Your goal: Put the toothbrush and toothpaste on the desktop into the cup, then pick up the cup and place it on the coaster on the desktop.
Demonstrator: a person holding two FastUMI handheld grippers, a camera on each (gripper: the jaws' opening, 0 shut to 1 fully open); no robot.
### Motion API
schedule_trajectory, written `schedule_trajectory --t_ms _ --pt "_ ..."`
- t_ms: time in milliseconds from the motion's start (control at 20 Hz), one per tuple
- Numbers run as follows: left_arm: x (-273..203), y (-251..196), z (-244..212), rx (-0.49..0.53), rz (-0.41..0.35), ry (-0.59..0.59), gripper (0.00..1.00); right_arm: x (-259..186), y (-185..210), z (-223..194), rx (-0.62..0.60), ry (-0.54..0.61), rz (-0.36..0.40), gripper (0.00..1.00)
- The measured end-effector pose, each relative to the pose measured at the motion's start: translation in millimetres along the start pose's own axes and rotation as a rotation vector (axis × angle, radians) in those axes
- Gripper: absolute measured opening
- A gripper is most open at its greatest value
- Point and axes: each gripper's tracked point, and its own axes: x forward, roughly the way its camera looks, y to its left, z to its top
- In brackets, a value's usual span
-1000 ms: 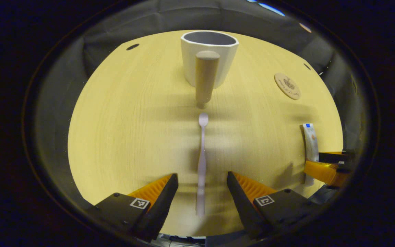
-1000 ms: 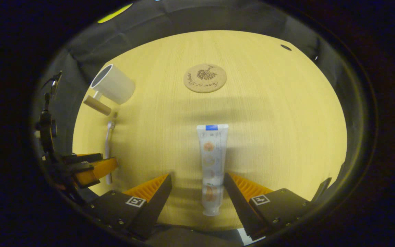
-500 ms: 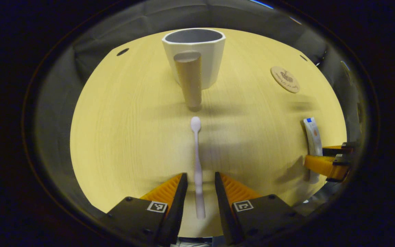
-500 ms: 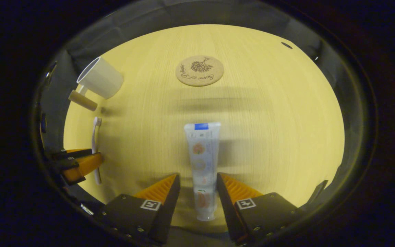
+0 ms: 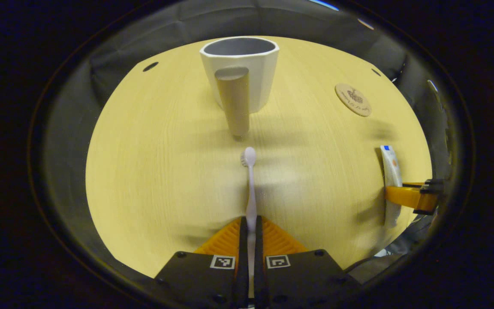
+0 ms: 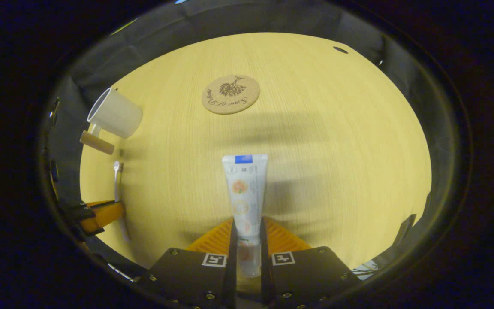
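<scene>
The right gripper view shows the coaster's (image 6: 230, 94) printed face squarely at upper centre; the left gripper view shows the white cup's (image 5: 247, 73) open mouth and wooden handle at top centre. Left gripper (image 5: 250, 227): jaws pinched on the white toothbrush (image 5: 250, 189) handle. Right gripper (image 6: 247, 234): jaws clamped on the toothpaste (image 6: 245, 193) tube's lower end. Both items lie on the desktop (image 5: 152, 171).

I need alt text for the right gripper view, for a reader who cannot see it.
The right tongs are shut on a toothpaste tube lying on a light wooden desktop. A round coaster lies beyond it; at far left are a white cup with a wooden handle, and a toothbrush.
</scene>
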Motion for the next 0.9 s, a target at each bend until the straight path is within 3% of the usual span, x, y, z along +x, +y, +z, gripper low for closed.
schedule_trajectory --t_ms 150,200,250,300,350,900 --pt "-1 0 0 0.016 -0.034 -0.049 0.07 0 0 1 -0.003 -0.034 0.027 0.26" --pt "-3 1 1 0.015 -0.049 -0.062 0.07 1 0 3 0.008 -0.056 0.033 0.23" --pt "-3 1 1 0.004 -0.058 -0.072 0.13 -2 0 3 0.017 -0.056 0.044 0.15" --pt "-4 2 2 -0.002 -0.067 -0.087 0.13 -2 4 4 0.036 -0.070 0.068 0.15" --pt "-5 1 2 -0.010 -0.074 -0.099 0.07 -2 7 4 0.050 -0.074 0.090 0.15" --pt "-55 -20 9 -0.104 -0.130 -0.302 0.07 -58 35 20 0.010 -0.241 0.216 0.15"
